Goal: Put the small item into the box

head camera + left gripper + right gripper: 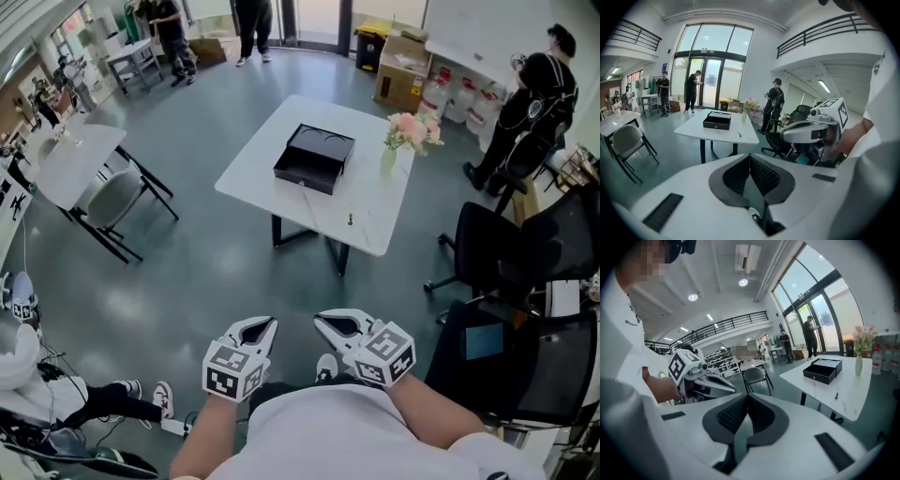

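Note:
A black open box (314,159) sits on a white table (253,173) in the middle of the room, well ahead of me. A small dark item (351,219) lies on the table nearer its front edge. Both grippers are held close to my body, far short of the table. My left gripper (266,324) and my right gripper (322,322) are shut with nothing between the jaws. The left gripper view shows the box (717,120) and the item (739,135) beyond the jaws (750,157). The right gripper view shows the box (822,370) and the item (836,394) off to its right.
A vase of pink flowers (396,150) stands on the table's right side. Black office chairs (502,258) crowd the right. A grey chair (111,199) and another white table (70,159) stand at the left. People stand at the back and right; cardboard boxes (401,70) lie beyond.

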Action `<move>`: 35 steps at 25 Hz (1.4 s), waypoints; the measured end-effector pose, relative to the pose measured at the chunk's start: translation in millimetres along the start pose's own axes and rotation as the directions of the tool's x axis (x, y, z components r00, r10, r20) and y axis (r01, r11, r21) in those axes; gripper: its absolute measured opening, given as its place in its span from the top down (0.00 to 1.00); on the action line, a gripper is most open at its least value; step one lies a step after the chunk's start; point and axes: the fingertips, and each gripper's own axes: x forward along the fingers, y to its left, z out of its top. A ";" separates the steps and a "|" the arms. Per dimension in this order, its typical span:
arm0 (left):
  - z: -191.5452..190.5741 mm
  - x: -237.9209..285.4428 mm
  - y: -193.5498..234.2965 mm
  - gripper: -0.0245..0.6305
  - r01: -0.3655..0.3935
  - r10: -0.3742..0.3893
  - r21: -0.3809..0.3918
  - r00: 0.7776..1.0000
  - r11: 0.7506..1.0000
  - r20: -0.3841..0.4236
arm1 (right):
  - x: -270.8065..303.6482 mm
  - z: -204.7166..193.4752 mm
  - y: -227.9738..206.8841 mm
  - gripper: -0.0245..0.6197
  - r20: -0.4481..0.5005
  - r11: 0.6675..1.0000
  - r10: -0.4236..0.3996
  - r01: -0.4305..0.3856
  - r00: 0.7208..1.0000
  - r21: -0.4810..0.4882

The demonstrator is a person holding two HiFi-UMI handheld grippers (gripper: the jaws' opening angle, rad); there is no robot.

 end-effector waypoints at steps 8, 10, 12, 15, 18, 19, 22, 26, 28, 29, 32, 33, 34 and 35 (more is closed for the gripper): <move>15.7 50.9 9.1 0.94 0.036 -0.031 0.049 0.995 0.998 -0.098 | 22.2 0.7 -59.6 0.94 -0.042 0.998 -0.025 0.027 0.999 0.053; 21.1 58.8 21.8 0.94 0.033 -0.027 0.052 0.993 0.998 -0.112 | 31.2 5.0 -69.1 0.94 -0.050 0.999 -0.033 0.035 0.998 0.038; 28.2 67.6 36.5 0.94 0.036 -0.030 0.051 0.993 0.998 -0.115 | 41.6 9.4 -77.1 0.94 -0.053 0.999 -0.044 0.045 0.998 0.021; 42.8 82.2 59.8 0.94 0.055 -0.048 0.064 0.993 0.996 -0.110 | 59.4 16.9 -91.2 0.94 -0.059 0.998 -0.069 0.069 0.996 0.004; 58.7 94.8 86.2 0.94 0.091 -0.081 0.085 0.990 0.992 -0.112 | 81.7 28.1 -108.8 0.94 -0.062 0.994 -0.110 0.111 0.992 0.013; 63.6 98.3 96.3 0.94 0.104 -0.093 0.093 0.989 0.990 -0.117 | 89.7 33.3 -114.6 0.94 -0.061 0.992 -0.127 0.128 0.990 0.021; 80.2 109.7 130.4 0.94 0.144 -0.126 0.130 0.982 0.981 -0.137 | 114.7 53.0 -130.6 0.94 -0.047 0.982 -0.183 0.185 0.982 0.040; 98.9 127.8 172.8 0.94 0.215 -0.178 0.202 0.967 0.956 -0.185 | 149.7 75.6 -150.8 0.94 -0.031 0.962 -0.265 0.267 0.964 0.062; 105.3 132.8 192.2 0.94 0.250 -0.205 0.238 0.958 0.939 -0.200 | 168.7 83.1 -157.7 0.94 -0.031 0.950 -0.299 0.301 0.954 0.085; 108.0 134.1 201.5 0.94 0.268 -0.220 0.248 0.954 0.931 -0.205 | 177.9 86.7 -159.8 0.94 -0.032 0.944 -0.314 0.315 0.949 0.093; 112.0 135.5 226.4 0.94 0.320 -0.266 0.260 0.938 0.911 -0.221 | 198.1 94.2 -167.6 0.94 -0.031 0.928 -0.364 0.365 0.931 0.077; 111.9 135.8 233.2 0.94 0.336 -0.279 0.269 0.932 0.903 -0.229 | 201.0 93.6 -173.0 0.94 -0.036 0.917 -0.393 0.394 0.919 0.064; 110.9 136.2 238.9 0.94 0.355 -0.292 0.281 0.925 0.892 -0.242 | 202.0 91.2 -179.8 0.94 -0.046 0.901 -0.428 0.430 0.903 0.057; 109.2 136.8 243.8 0.94 0.373 -0.303 0.293 0.917 0.880 -0.259 | 201.2 87.5 -187.3 0.94 -0.061 0.882 -0.464 0.468 0.884 0.061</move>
